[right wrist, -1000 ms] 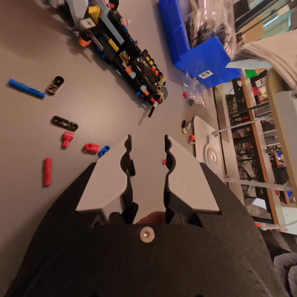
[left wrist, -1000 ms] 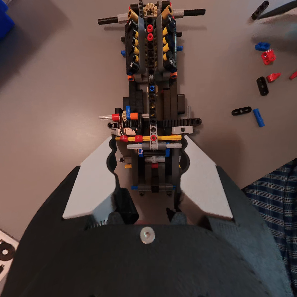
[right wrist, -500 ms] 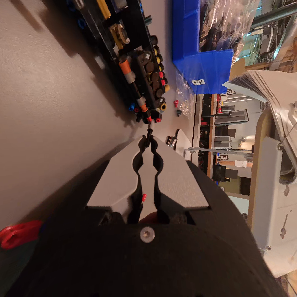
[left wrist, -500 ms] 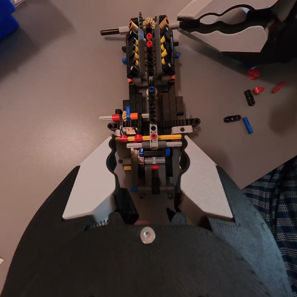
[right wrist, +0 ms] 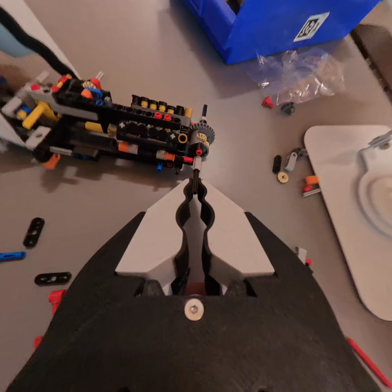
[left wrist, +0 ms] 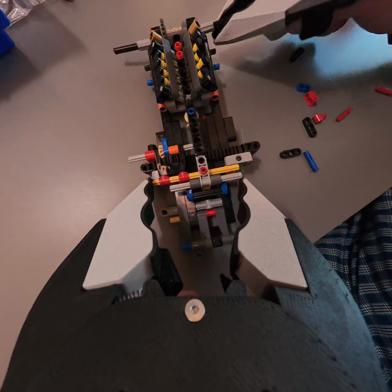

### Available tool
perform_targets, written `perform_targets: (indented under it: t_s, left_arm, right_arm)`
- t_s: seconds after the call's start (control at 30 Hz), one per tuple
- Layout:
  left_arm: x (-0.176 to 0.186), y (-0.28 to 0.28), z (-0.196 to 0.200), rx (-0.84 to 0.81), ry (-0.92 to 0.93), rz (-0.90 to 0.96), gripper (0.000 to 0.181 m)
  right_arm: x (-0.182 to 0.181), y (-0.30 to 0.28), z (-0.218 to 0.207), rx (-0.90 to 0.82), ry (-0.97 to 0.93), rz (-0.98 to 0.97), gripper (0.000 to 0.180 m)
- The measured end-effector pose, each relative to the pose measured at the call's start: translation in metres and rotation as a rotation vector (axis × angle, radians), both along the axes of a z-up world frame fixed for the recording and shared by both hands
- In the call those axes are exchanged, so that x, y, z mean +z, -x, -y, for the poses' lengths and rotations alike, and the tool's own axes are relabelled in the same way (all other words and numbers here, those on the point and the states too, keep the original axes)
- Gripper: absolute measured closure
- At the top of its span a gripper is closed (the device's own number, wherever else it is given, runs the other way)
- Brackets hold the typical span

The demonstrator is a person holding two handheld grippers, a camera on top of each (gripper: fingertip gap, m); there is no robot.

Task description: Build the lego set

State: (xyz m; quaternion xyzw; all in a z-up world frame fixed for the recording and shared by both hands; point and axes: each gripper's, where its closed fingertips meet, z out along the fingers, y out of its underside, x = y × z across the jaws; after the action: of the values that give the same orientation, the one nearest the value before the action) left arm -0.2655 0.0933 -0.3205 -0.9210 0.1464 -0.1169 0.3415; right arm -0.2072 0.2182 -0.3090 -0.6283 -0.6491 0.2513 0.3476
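The long black lego chassis point(left wrist: 186, 127) with yellow, red and orange parts lies along the left wrist view. My left gripper point(left wrist: 196, 184) is shut on its near end, a finger on each side. One of those fingers point(right wrist: 40, 36) shows at the upper left of the right wrist view. My right gripper point(right wrist: 195, 186) is shut on the black axle point(right wrist: 196, 180) that sticks out sideways from the chassis point(right wrist: 127, 131) at its far end. It also shows at the top right of the left wrist view point(left wrist: 214, 34). The chassis looks slightly tilted.
Loose pieces lie right of the chassis: a blue pin point(left wrist: 310, 161), a black beam point(left wrist: 290, 153), red connectors point(left wrist: 310, 98). A blue bin point(right wrist: 275, 27), a clear bag point(right wrist: 301, 78) and a white tray point(right wrist: 339, 191) lie beyond. A checked garment point(left wrist: 360, 265) is at the table edge. My right fingertips sit around 15 cm from my left ones.
My right gripper has moved from the loose pieces to the far end of the chassis and closed on the black axle. The chassis has tilted a little. The left gripper keeps its hold.
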Motion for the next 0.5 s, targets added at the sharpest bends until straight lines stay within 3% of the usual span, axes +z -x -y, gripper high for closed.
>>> perform_targets:
  t_s: [0.13,0.5]
  left_arm:
    - [-0.001,-0.004,0.005,-0.016,-0.008,0.000,0.096]
    - [-0.001,-0.003,0.006,-0.014,-0.055,-0.037,0.103]
  right_arm:
    - [-0.006,0.000,0.003,-0.026,0.162,0.001,0.180]
    - [0.008,0.003,0.014,-0.066,0.683,-0.120,0.180]
